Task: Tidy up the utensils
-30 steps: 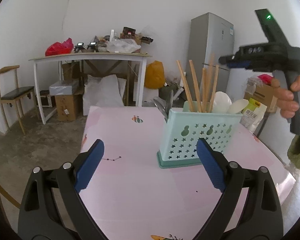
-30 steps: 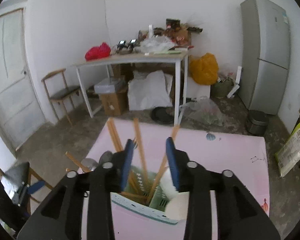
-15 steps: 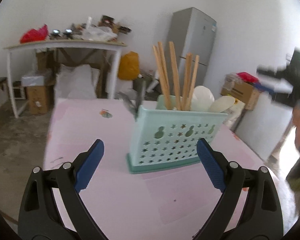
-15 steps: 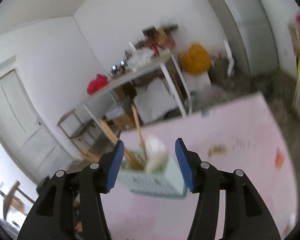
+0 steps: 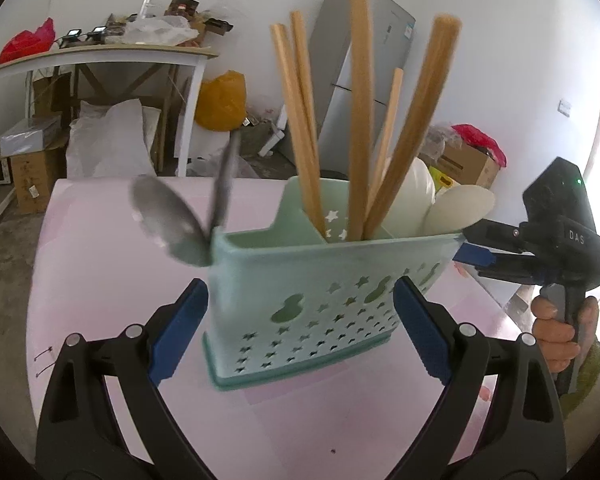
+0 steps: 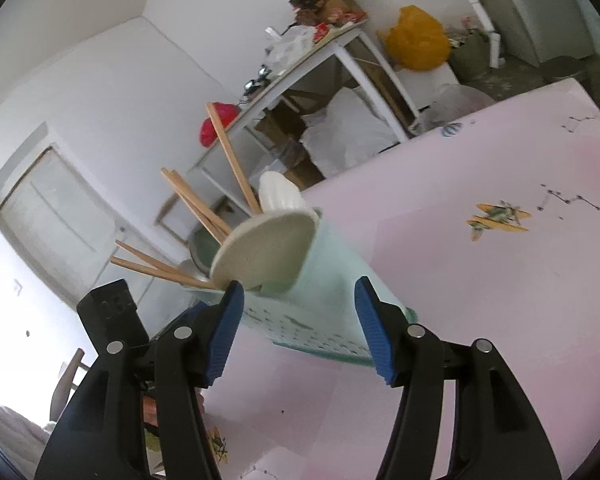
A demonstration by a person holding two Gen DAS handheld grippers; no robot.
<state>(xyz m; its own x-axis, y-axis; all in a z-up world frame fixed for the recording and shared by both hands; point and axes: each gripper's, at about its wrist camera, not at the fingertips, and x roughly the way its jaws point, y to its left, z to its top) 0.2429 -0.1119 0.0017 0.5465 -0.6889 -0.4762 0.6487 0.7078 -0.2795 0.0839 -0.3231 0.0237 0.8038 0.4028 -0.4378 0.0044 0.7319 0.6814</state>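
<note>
A mint green utensil holder point(image 5: 320, 288) with star cut-outs stands on the pink table point(image 5: 100, 280). It holds several wooden chopsticks point(image 5: 358, 120), white spoons point(image 5: 456, 208) and metal spoons point(image 5: 168, 220). My left gripper point(image 5: 300, 332) is open, its blue pads on either side of the holder's front. My right gripper point(image 6: 300, 328) is open, straddling the holder's point(image 6: 332, 280) end by the white spoons point(image 6: 268, 248); it shows in the left wrist view point(image 5: 500, 248) at the holder's right end.
A white side table point(image 5: 100, 56) piled with clutter, boxes and bags stands behind the pink table. A grey fridge point(image 5: 364, 92) stands at the back. A door point(image 6: 60, 216) and a chair are on the far side.
My left gripper has moved close to the holder, now between its pads. My right gripper dropped from above the chopsticks to the holder's end and opened wider.
</note>
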